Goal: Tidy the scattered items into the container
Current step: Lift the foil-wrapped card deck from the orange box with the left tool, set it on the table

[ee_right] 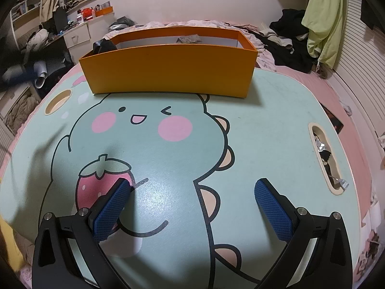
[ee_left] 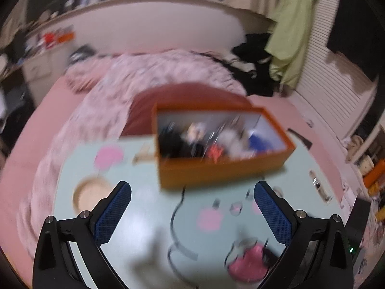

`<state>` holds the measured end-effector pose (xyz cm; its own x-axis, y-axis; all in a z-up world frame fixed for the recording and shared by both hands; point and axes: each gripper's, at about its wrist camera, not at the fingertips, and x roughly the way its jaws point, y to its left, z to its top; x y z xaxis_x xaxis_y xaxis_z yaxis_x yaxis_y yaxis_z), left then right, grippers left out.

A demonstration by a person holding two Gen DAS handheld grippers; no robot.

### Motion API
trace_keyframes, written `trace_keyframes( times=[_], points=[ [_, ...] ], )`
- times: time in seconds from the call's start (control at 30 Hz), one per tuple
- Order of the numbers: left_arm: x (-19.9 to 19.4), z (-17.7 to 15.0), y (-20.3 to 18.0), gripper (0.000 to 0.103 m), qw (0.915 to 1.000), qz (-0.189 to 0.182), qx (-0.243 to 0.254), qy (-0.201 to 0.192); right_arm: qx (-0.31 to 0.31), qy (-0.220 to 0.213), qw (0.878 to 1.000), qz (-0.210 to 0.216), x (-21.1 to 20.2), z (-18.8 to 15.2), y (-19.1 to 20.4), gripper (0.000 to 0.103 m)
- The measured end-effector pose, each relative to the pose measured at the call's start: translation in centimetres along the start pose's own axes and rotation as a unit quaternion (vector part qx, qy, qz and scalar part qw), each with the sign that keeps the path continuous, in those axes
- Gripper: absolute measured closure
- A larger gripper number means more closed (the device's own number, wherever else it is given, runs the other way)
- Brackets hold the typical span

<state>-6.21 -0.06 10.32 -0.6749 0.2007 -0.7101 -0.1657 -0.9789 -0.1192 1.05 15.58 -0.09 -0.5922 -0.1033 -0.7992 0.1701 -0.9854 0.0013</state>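
Note:
The orange box [ee_right: 168,72] stands at the far side of the light green table [ee_right: 276,110], which bears a printed cartoon dinosaur. A black item [ee_right: 103,45] and a grey one [ee_right: 190,39] show over its rim. My right gripper [ee_right: 192,204] hovers open over the print, nothing between its blue pads [ee_right: 113,209]. The left wrist view is blurred. It looks down into the orange box [ee_left: 216,171], where black [ee_left: 175,142], red [ee_left: 214,151], white and blue things lie. My left gripper [ee_left: 192,207] is open and holds nothing, just in front of the box.
The table sits on a bed with a pink sheet [ee_right: 336,89] and a floral quilt [ee_left: 144,77]. A round cup hole [ee_right: 57,101] is at its left. A slot [ee_right: 324,159] at its right holds small bits. Dark clothes [ee_right: 288,45] and a hanging green garment [ee_right: 324,19] lie behind.

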Motion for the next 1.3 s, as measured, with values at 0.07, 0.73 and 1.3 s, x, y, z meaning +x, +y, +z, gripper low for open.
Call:
trace_keyframes(
  times=[0.07, 0.73, 1.3],
  points=[
    [1.7, 2.5, -1.0, 0.019, 0.9995, -0.016, 0.022, 0.017, 0.0, 0.0, 1.0, 0.001, 0.0, 0.0, 0.0, 0.0],
    [14.0, 8.9, -4.9, 0.085, 0.9895, -0.061, 0.086, 0.099, -0.01, 0.006, 1.0, 0.019, 0.8, 0.7, -0.6, 0.0],
    [-2.3, -2.6, 3.0, 0.085, 0.9845, -0.175, -0.01, -0.003, 0.034, -0.001, 0.99, 0.135, -0.5, 4.2, -2.0, 0.013]
  ],
)
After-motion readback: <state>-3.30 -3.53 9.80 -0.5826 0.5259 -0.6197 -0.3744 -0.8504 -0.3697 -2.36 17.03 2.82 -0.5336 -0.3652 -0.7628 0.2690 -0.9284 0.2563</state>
